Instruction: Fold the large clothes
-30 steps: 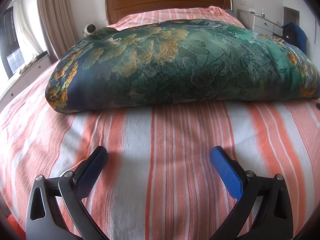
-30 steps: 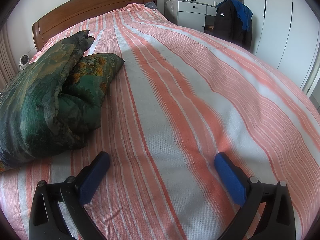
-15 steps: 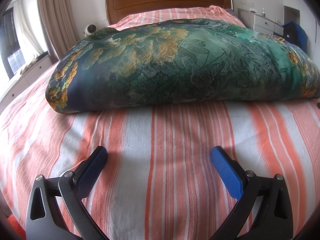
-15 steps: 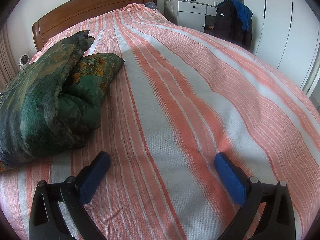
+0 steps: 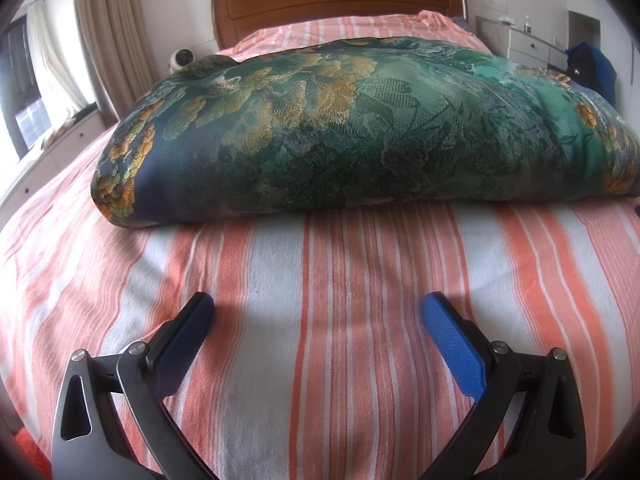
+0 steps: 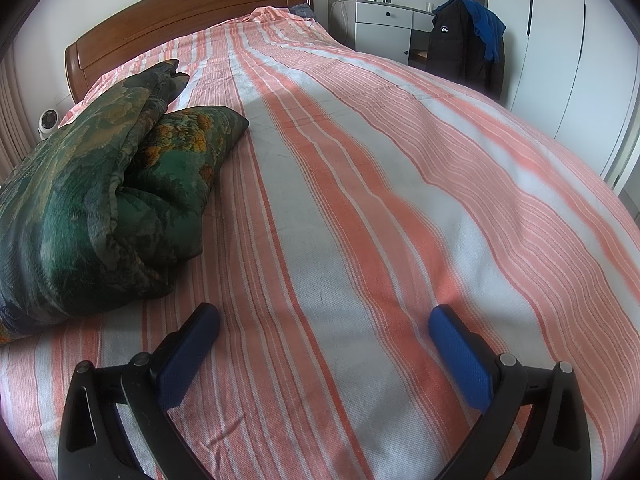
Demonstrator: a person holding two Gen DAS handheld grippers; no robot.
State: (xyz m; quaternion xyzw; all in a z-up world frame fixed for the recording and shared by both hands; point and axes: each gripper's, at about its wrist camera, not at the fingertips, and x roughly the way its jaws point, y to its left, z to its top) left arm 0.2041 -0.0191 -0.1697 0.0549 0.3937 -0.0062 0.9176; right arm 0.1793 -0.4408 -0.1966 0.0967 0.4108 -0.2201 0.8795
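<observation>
A thick green quilt with gold flowers (image 5: 360, 128) lies folded in a bulky bundle on the striped bed. In the right wrist view the quilt (image 6: 100, 188) sits at the left, its folded layers showing at the end. My left gripper (image 5: 318, 304) is open and empty, low over the sheet, a short way in front of the quilt's near edge. My right gripper (image 6: 324, 316) is open and empty, over bare sheet to the right of the quilt.
The bed has an orange and white striped sheet (image 6: 400, 200) and a wooden headboard (image 5: 336, 4). A white dresser (image 6: 384, 28) and a chair with dark jackets (image 6: 468, 40) stand at the far right. Curtains (image 5: 108, 32) and a window are at the left.
</observation>
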